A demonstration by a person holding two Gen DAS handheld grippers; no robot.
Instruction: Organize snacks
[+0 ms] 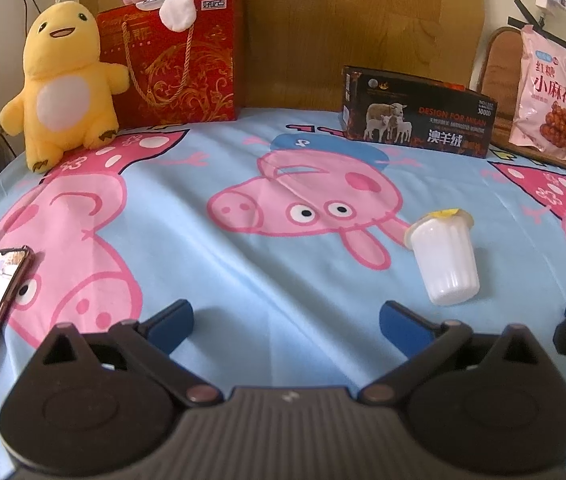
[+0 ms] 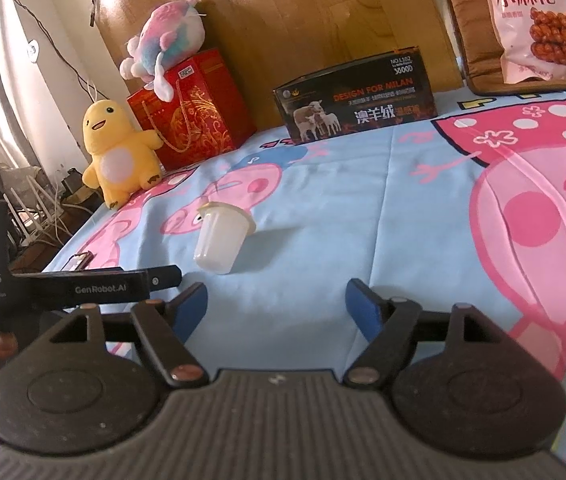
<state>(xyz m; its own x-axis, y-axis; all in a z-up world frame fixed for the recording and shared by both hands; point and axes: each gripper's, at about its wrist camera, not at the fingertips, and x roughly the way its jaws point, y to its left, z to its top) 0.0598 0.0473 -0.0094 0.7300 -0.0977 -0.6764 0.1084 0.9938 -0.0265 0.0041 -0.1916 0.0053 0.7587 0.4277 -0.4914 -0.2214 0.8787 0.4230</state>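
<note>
Both tongs hang low over the bedsheet point(image 1: 283, 240) with jaws wide apart and nothing between them. The jelly cup point(image 1: 443, 260) lies tipped on its side just ahead of the right tongs point(image 2: 277, 304), slightly left of their centre, and ahead and right of the left tongs point(image 1: 287, 320). Best to line the right tongs up across its ribbed wall, close gently, then carry it toward the black box point(image 2: 357, 98) beyond.

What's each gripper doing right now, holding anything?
Left gripper: open, holding nothing; the cup lies on the sheet ahead of it.
Right gripper: open, holding nothing.
</note>
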